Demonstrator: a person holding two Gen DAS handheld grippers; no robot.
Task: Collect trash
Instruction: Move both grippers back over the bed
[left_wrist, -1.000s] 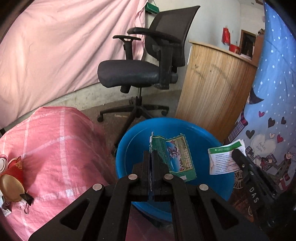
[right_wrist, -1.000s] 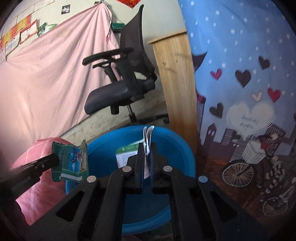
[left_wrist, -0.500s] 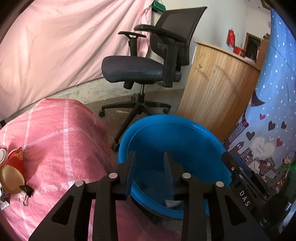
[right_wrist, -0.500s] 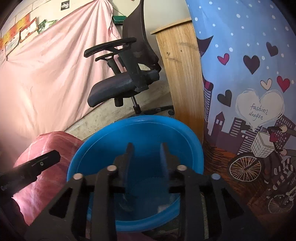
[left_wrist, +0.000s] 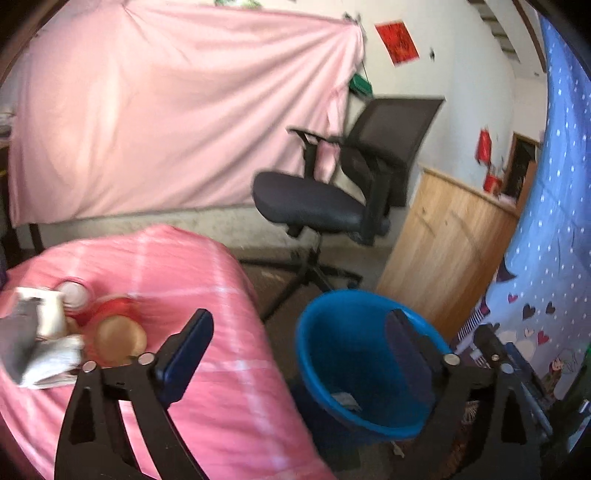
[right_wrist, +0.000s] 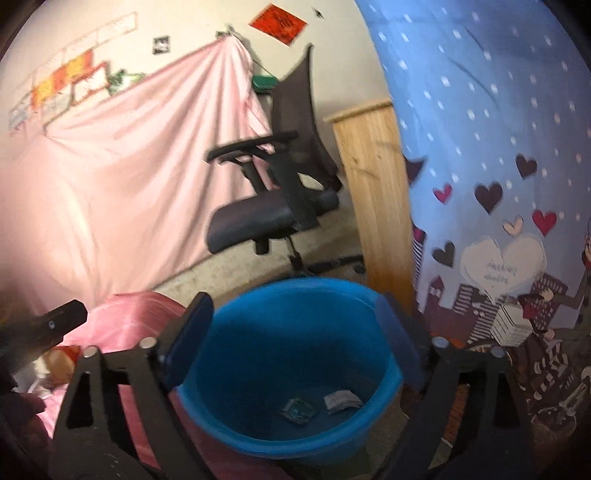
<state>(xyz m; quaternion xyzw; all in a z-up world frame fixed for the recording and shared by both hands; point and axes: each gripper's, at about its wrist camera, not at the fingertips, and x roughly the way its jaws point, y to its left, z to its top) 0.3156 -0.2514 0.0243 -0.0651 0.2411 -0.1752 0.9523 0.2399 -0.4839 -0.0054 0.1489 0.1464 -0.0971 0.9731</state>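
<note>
We are seeing the blue basin (right_wrist: 295, 369) sitting on the floor, wedged between the pink-clothed table (left_wrist: 207, 387) and the blue patterned curtain (right_wrist: 480, 147), with open floor behind it up to the chair (left_wrist: 332, 199) and the wooden counter (left_wrist: 443, 251). The table edge is running just beside the basin rim.

The left gripper (left_wrist: 299, 343) is standing wide, jaws having just been opening, nothing between them; one finger is showing over the tablecloth, the other over the basin. The right gripper (right_wrist: 293, 321) is likewise wide, jaws having just been opening, empty, framing the basin mouth.

Two scraps of trash are lying on the basin bottom: a green wrapper (right_wrist: 297, 408) and a white paper (right_wrist: 341, 400), near each other. More clutter (left_wrist: 70, 332) is sitting on the table, blurred. A pink sheet (left_wrist: 166, 110) is hanging on the back wall.
</note>
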